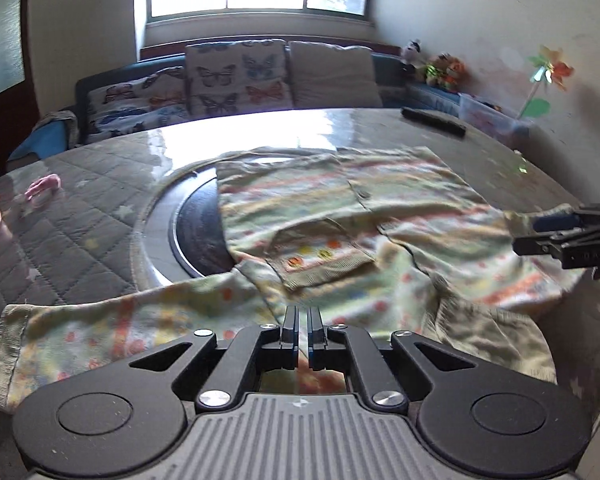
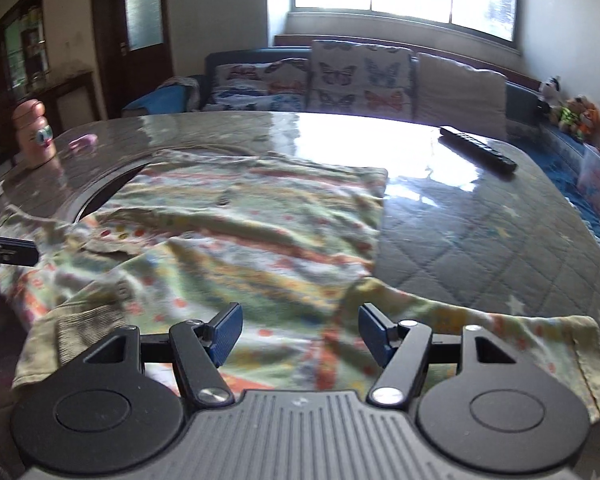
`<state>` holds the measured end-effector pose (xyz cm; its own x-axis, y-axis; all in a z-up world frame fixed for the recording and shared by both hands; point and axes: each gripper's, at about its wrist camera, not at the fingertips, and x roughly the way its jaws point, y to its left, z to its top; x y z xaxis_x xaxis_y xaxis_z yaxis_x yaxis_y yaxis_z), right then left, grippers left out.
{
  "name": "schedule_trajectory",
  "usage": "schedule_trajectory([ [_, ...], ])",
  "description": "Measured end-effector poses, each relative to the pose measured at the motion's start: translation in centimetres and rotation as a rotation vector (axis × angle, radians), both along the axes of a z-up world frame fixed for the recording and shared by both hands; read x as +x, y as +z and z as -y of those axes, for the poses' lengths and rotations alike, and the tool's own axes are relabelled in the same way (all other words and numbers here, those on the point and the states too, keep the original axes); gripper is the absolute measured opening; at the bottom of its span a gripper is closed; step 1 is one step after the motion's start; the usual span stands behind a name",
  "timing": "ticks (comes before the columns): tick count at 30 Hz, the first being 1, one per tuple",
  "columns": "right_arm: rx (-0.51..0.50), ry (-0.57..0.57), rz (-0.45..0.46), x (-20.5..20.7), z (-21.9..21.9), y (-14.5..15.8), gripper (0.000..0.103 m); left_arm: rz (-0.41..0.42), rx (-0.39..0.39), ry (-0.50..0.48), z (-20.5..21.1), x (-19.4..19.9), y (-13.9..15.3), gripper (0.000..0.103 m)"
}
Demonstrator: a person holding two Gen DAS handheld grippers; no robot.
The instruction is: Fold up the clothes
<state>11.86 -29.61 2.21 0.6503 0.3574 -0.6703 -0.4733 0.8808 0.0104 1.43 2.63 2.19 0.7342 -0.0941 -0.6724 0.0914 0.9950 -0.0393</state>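
While the left gripper (image 1: 302, 330) pinches the shirt (image 1: 340, 216), the right gripper (image 2: 300, 334) gapes wide

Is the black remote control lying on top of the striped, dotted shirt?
No, the black remote control lies on the glossy quilted table cover, apart from the striped, dotted shirt.

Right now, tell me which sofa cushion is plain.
The cream cushion at the right end; the two cushions left of it carry butterfly prints.
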Motion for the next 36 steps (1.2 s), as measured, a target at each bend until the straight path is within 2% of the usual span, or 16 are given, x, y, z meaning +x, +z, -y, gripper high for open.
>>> schedule_trajectory([
  [4,-0.02,0.057,0.003,-1.2,-1.1,-0.4,0.066,-0.026,0.022,-0.025,0.3,-0.6,-1.0,0.006],
  [9,-0.111,0.105,-0.001,-2.9,-1.5,-1.7,0.066,-0.047,0.048,-0.035,-0.1,-1.6,-1.9,0.01],
  [18,-0.104,0.208,0.055,-5.3,-2.7,0.9,0.065,0.004,0.049,-0.074,1.0,-1.7,-0.3,0.01],
  [21,-0.068,0.292,0.051,-6.4,-4.2,1.4,0.061,0.018,0.04,-0.093,1.8,-1.4,0.0,0.01],
  [27,-0.047,0.425,0.012,-7.7,-7.4,0.5,0.046,0.036,0.024,-0.112,2.8,-0.9,0.3,0.01],
  [28,-0.049,0.436,0.004,-7.7,-7.8,0.1,0.037,0.04,0.019,-0.117,2.9,-1.0,0.4,0.01],
  [33,-0.054,0.44,-0.044,-7.7,-8.4,-1.3,0.018,0.046,0.009,-0.159,3.7,-1.5,0.6,0.01],
  [35,-0.036,0.436,-0.044,-7.8,-8.0,-1.1,0.006,0.046,0.007,-0.18,4.1,-1.8,0.6,0.01],
  [36,-0.025,0.431,-0.042,-7.8,-7.8,-0.9,0.005,0.046,0.005,-0.19,4.3,-1.9,0.7,0.01],
])
